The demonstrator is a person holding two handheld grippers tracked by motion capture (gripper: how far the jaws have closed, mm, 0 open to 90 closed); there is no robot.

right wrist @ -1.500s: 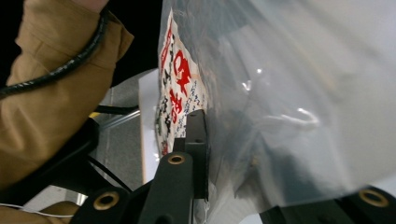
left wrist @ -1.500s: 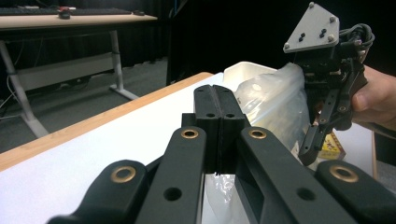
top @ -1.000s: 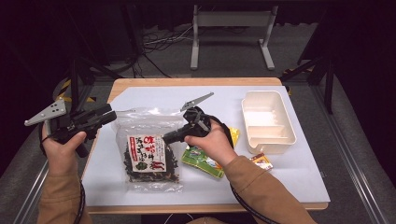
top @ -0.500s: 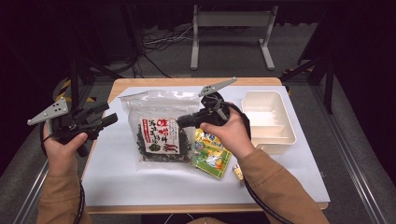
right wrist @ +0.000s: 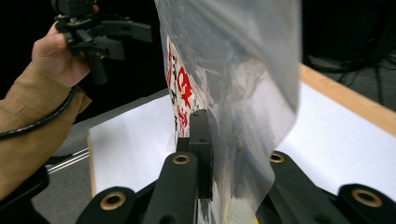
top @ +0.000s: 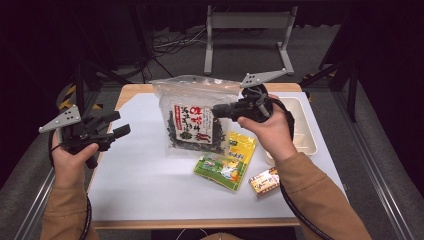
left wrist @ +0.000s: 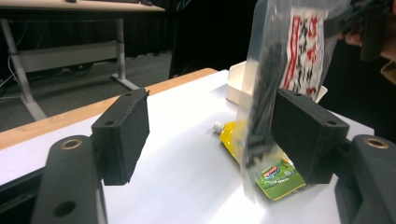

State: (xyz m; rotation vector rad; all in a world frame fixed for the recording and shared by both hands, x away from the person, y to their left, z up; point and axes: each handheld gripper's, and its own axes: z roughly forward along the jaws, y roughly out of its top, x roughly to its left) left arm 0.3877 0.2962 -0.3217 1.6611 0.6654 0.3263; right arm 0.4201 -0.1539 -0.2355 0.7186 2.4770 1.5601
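Observation:
A clear bag of dark dried seaweed (top: pixel 192 120) with a red-and-white label hangs upright above the white table top (top: pixel 145 175). My right gripper (top: pixel 217 111) is shut on the bag's right edge. In the right gripper view the jaws (right wrist: pixel 205 140) pinch the plastic of the bag (right wrist: pixel 233 70). My left gripper (top: pixel 107 127) hovers over the table's left edge, well apart from the bag. Its jaws have just been opening and nothing is between them (left wrist: pixel 212 126). The bag (left wrist: pixel 285 65) hangs farther off in the left gripper view.
A yellow-green pouch (top: pixel 227 160) and a small snack packet (top: pixel 264 181) lie on the table below the bag. A white tray (top: pixel 307 135) stands at the right edge, behind my right hand. A metal frame (top: pixel 250 30) stands on the floor beyond the table.
My right gripper has lifted the seaweed bag off the table and carried it up and to the right, uncovering the pouch. My left gripper's jaws have opened wider; the hand stayed in place.

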